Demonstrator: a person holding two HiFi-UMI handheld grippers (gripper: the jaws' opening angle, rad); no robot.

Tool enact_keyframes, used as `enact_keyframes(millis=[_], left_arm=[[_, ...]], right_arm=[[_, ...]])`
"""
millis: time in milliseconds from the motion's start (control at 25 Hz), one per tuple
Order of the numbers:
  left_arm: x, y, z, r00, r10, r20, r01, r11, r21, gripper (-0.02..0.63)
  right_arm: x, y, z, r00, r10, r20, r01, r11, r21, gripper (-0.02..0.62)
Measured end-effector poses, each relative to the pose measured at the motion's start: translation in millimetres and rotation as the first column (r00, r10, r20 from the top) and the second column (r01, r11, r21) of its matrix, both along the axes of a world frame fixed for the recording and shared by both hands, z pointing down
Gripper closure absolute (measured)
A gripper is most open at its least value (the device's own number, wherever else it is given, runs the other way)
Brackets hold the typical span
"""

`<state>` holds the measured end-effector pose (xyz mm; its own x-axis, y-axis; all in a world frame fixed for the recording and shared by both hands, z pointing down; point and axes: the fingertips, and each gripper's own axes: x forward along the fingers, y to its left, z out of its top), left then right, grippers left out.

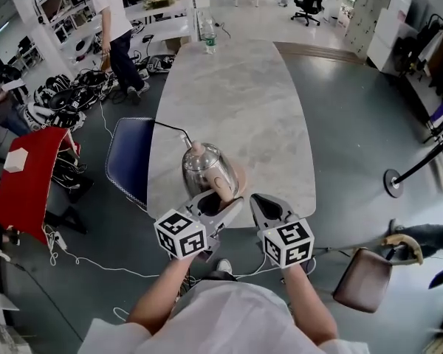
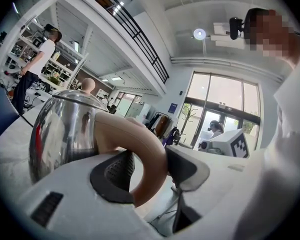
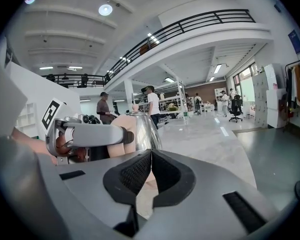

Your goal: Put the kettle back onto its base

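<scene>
A polished steel kettle (image 1: 201,168) (image 2: 64,129) (image 3: 143,125) with a beige handle (image 1: 223,187) (image 2: 142,149) stands near the front edge of the marble table (image 1: 236,94). A beige base (image 1: 241,174) shows under its right side; I cannot tell whether the kettle is seated on it. My left gripper (image 1: 223,200) (image 2: 150,166) is shut on the handle, one pad inside the loop and one outside. My right gripper (image 1: 258,203) (image 3: 150,171) hovers just right of the kettle, shut with nothing in it. In the right gripper view the left gripper (image 3: 85,134) clamps the handle.
A black cable (image 1: 170,127) runs from the kettle's base off the table's left edge. A water bottle (image 1: 210,41) stands at the far end. A blue chair (image 1: 129,157) is left of the table, a brown stool (image 1: 362,279) at the right. A person (image 1: 114,21) stands far left.
</scene>
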<state>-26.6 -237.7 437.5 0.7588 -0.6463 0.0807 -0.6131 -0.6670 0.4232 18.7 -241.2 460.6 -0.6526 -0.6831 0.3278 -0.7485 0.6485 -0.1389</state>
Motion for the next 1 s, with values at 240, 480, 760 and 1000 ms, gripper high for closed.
enact_keyframes(millis=[240,480,760,1000], left_arm=[[-1,-16,7,0.999,0.048,0.006,-0.048,0.999,-0.004,0.406],[5,-28,14,0.996,0.091,0.009,-0.091,0.996,-0.006,0.405],[8,-36,20,0.991,0.134,0.016,-0.134,0.991,-0.010,0.405],[12,-39,29,0.988,0.154,0.028,-0.154,0.988,-0.018,0.403]], right_arm=[[-4,-12,4,0.999,0.034,-0.006,-0.034,0.999,-0.007,0.589],[2,-22,8,0.997,0.075,-0.013,-0.075,0.997,-0.010,0.589],[0,-28,11,0.995,0.102,-0.020,-0.103,0.995,-0.017,0.590],[1,-30,15,0.993,0.115,-0.027,-0.115,0.993,-0.027,0.589]])
